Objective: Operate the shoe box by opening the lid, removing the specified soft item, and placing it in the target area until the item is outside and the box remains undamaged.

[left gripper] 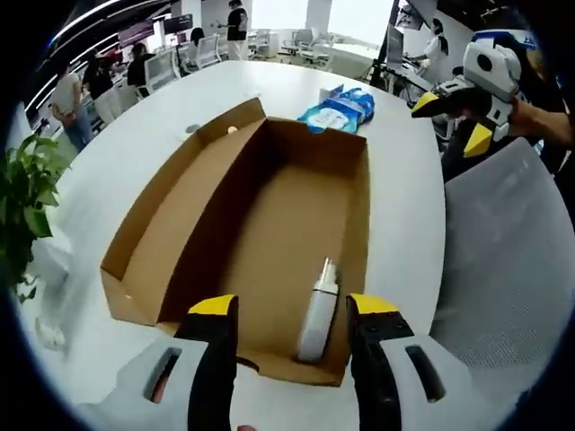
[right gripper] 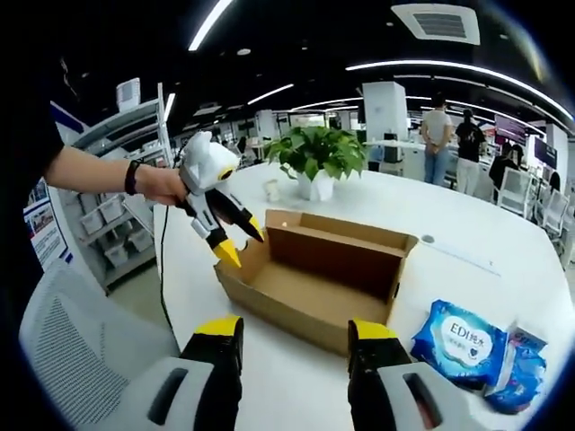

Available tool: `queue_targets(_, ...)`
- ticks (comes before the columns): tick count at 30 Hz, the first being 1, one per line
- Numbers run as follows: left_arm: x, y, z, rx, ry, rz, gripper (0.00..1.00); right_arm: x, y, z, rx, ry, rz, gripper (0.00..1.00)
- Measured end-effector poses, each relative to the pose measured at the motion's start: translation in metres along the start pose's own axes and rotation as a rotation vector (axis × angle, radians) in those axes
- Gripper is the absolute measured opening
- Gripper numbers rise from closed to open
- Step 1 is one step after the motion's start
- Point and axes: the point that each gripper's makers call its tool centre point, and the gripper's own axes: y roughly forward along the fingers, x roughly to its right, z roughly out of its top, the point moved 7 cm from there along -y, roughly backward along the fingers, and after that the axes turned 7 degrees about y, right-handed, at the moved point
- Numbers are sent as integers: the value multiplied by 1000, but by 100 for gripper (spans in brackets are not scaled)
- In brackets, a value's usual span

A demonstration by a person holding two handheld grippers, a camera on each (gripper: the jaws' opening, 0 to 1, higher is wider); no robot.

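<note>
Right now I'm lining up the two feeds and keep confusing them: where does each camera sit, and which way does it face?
Left gripper view: rides the left gripper, looking down into the open box at a white bottle; the right gripper shows top right.
Right gripper view: rides the right gripper, low beside the table, facing the box; the left gripper and a hand show.
Shared: box, blue wipes pack, plant.

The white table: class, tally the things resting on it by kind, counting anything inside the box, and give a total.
Open cardboard shoe box: 1
White bottle lying inside the box: 1
Blue wet-wipe packs and: 2
Potted plant: 1
Total: 5
</note>
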Motion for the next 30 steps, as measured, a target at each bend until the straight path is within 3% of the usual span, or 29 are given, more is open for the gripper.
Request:
queue_targets(18,-1,40,-5,-117,89,-136,49,-7,-12,-12,18,40,-38,45)
queue_targets(30,2,60,-18,-229,176,-186,48,-14,-13,-20,18,63,-48,45)
